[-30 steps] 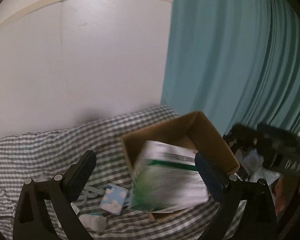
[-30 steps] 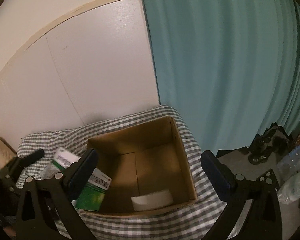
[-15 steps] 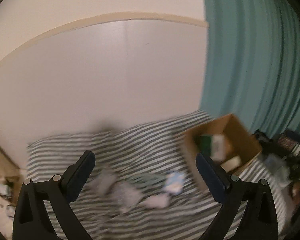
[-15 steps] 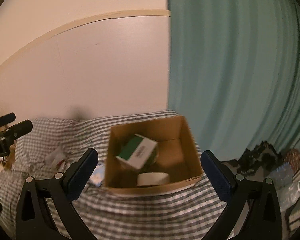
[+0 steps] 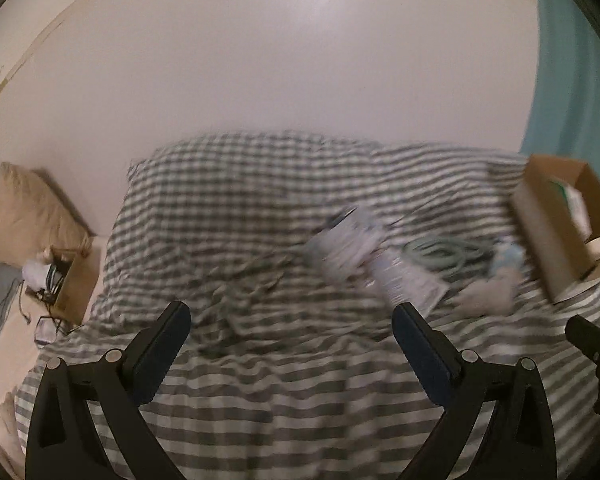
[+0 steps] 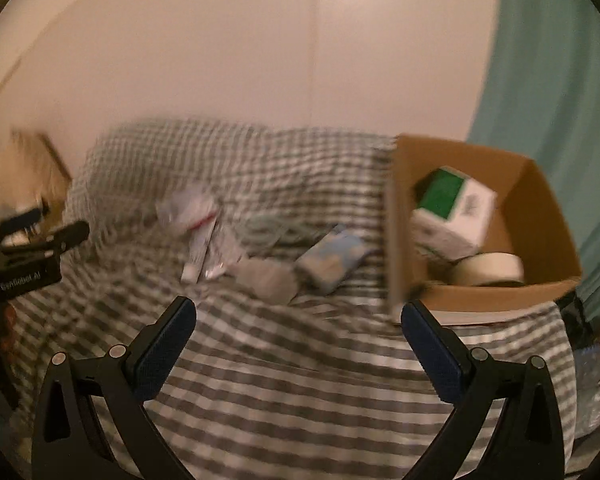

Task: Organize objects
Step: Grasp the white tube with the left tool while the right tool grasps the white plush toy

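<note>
The left gripper (image 5: 290, 332) hangs above the grey-and-white checked bedspread (image 5: 284, 392) with its two dark padded fingers (image 5: 162, 350) spread wide, nothing between them and touching nothing. The right gripper (image 6: 298, 328) is likewise splayed fully apart and empty over the same cloth. The open brown cardboard box (image 6: 540, 208) sits at the bed's right end beside the teal curtain (image 6: 560, 80), and inside it lie a green-and-white carton (image 6: 454, 204), tilted, and a roll of pale tape (image 6: 490, 268). Left of the box, loose on the bedspread, are a light blue patterned packet (image 6: 332, 258), a crumpled grey wad (image 6: 266, 278), a coiled pale green cable (image 6: 274, 228) and a white tube (image 6: 198, 252), all blurred.
</note>
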`<control>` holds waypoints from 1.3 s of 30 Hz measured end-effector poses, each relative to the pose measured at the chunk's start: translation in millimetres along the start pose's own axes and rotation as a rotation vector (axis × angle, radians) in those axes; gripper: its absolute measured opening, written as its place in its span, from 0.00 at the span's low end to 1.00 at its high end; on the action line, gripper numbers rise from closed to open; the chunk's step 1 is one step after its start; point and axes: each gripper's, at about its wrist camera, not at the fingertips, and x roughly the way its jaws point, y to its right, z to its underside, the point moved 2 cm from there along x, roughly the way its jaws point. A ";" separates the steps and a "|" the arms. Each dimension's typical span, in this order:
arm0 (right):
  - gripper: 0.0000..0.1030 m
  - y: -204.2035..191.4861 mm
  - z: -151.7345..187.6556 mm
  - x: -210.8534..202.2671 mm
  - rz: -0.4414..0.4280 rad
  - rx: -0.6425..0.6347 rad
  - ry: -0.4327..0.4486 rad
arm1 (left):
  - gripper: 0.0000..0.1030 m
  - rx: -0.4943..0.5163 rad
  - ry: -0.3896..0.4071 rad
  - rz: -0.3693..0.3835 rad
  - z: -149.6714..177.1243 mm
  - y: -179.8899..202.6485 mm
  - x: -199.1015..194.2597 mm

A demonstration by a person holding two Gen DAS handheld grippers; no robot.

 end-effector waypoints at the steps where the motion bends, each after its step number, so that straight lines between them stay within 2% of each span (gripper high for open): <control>1: 1.00 -9.8 -0.9 10.4 0.008 -0.021 -0.016 | 1.00 -0.002 -0.012 -0.009 3.4 -2.8 6.3; 4: 1.00 -30.9 -5.4 41.7 0.025 -0.032 -0.056 | 1.00 -0.025 -0.055 -0.003 9.4 -15.0 22.7; 8: 1.00 -36.9 -19.0 86.1 0.010 0.018 -0.137 | 1.00 -0.049 -0.097 -0.004 12.9 -21.9 36.7; 11: 0.97 -37.9 -23.8 123.3 0.081 0.014 -0.192 | 1.00 -0.057 -0.110 0.010 12.5 -21.1 42.3; 12: 0.94 -38.7 -21.4 135.5 0.084 0.010 -0.228 | 1.00 -0.053 -0.112 0.014 12.0 -19.5 44.2; 15: 0.73 -42.6 -12.4 156.5 0.065 -0.014 -0.301 | 1.00 -0.043 -0.120 0.020 10.9 -13.3 50.1; 16: 0.62 -40.6 -11.5 158.3 0.055 -0.007 -0.304 | 1.00 -0.040 -0.128 0.016 11.2 -11.2 53.1; 17: 0.63 -37.7 -11.8 157.8 0.044 0.009 -0.299 | 1.00 -0.034 -0.137 0.007 11.6 -8.2 55.8; 21: 0.62 -27.3 -20.0 134.6 0.010 0.049 -0.192 | 1.00 0.012 -0.147 -0.008 8.7 5.8 60.6; 26: 0.62 -25.0 -30.7 108.1 0.058 0.015 -0.085 | 1.00 0.032 -0.132 -0.002 -9.3 27.9 68.6; 29: 0.62 -16.9 -35.5 97.4 0.078 0.031 -0.045 | 1.00 -0.010 -0.131 0.050 -22.0 42.1 80.7; 32: 0.62 -3.7 -38.9 96.1 0.076 0.068 -0.040 | 0.95 -0.039 -0.178 0.125 -26.5 60.3 101.4; 35: 0.62 4.3 -39.5 94.1 0.069 0.097 -0.048 | 0.89 0.002 -0.227 0.139 -19.9 82.2 123.2; 37: 0.62 5.9 -38.1 96.9 0.062 0.106 -0.054 | 0.86 0.036 -0.286 0.143 -8.9 92.6 137.8; 39: 0.62 5.2 -36.6 99.3 0.058 0.107 -0.058 | 0.83 0.031 -0.296 0.170 -3.8 95.0 142.6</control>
